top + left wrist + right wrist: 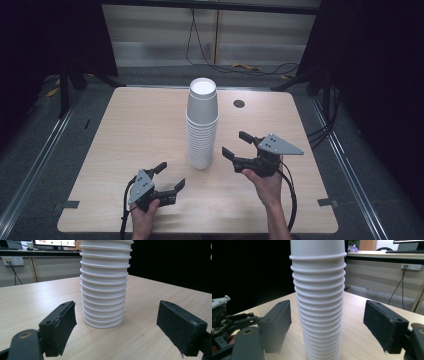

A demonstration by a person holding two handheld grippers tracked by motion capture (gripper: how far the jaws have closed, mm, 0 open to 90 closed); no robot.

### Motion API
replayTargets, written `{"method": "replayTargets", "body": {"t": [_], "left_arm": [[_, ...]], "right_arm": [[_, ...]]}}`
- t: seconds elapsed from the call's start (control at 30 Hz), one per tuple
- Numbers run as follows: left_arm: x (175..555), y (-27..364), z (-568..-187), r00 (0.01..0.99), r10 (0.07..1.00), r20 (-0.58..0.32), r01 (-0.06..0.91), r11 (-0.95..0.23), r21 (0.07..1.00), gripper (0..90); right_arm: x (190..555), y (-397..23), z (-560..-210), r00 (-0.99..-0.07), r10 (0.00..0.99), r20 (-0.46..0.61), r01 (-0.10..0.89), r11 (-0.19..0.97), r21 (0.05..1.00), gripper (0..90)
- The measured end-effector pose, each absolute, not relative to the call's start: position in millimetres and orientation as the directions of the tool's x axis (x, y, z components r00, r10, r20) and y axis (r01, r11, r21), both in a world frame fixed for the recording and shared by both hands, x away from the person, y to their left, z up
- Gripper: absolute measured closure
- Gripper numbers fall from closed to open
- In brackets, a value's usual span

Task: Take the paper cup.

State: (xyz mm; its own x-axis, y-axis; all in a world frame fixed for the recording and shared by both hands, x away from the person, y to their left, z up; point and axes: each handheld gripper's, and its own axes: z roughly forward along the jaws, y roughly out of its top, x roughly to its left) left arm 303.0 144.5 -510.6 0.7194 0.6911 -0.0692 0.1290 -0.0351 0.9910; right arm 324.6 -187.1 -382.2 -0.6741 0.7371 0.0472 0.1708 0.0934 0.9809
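The left gripper (170, 176) sits low at the near left of the table (125, 130), held in the person's left hand (146, 212), with its jaws spread apart and nothing between them. In the left gripper view the two black pads stand wide to either side, and the stack of white paper cups (103, 287) rises beyond them, clear of both pads. The stack's base rests on the wood just ahead of the jaw tips.

The right gripper (236, 145) is held in the person's right hand (265, 182) to the right of the stack, raised off the table surface. Its jaws are also parted and empty. In the right gripper view the stack of cups stands centred between the two pads but farther on, with a gap visible on each side; neither pad touches it. The left gripper shows at the left edge of that view, low on the table.

In the high view the stack stands upright near the table's middle, between the two grippers and slightly farther from the person than both. The top cup's rim is open and faces up. A small dark round grommet (239, 104) lies in the tabletop behind and to the right of the stack, well apart from it. Cables (235, 66) run across the floor beyond the table's far edge.
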Motion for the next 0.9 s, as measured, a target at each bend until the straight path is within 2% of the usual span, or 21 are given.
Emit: {"method": "replayTargets", "body": {"t": [0.37,0.9], "left_arm": [[302.8,144.1,-510.6,0.718,0.693,-0.068,0.127,-0.035,0.991,15.6],[302.9,144.1,-510.6,0.72,0.691,-0.068,0.128,-0.035,0.991,15.6]], "right_arm": [[338.4,-180.8,-353.5,-0.702,0.712,0.02,0.142,0.113,0.983,19.1],[357.7,-170.1,-323.1,-0.751,0.66,0.017,0.155,0.151,0.976,18.0]]}}
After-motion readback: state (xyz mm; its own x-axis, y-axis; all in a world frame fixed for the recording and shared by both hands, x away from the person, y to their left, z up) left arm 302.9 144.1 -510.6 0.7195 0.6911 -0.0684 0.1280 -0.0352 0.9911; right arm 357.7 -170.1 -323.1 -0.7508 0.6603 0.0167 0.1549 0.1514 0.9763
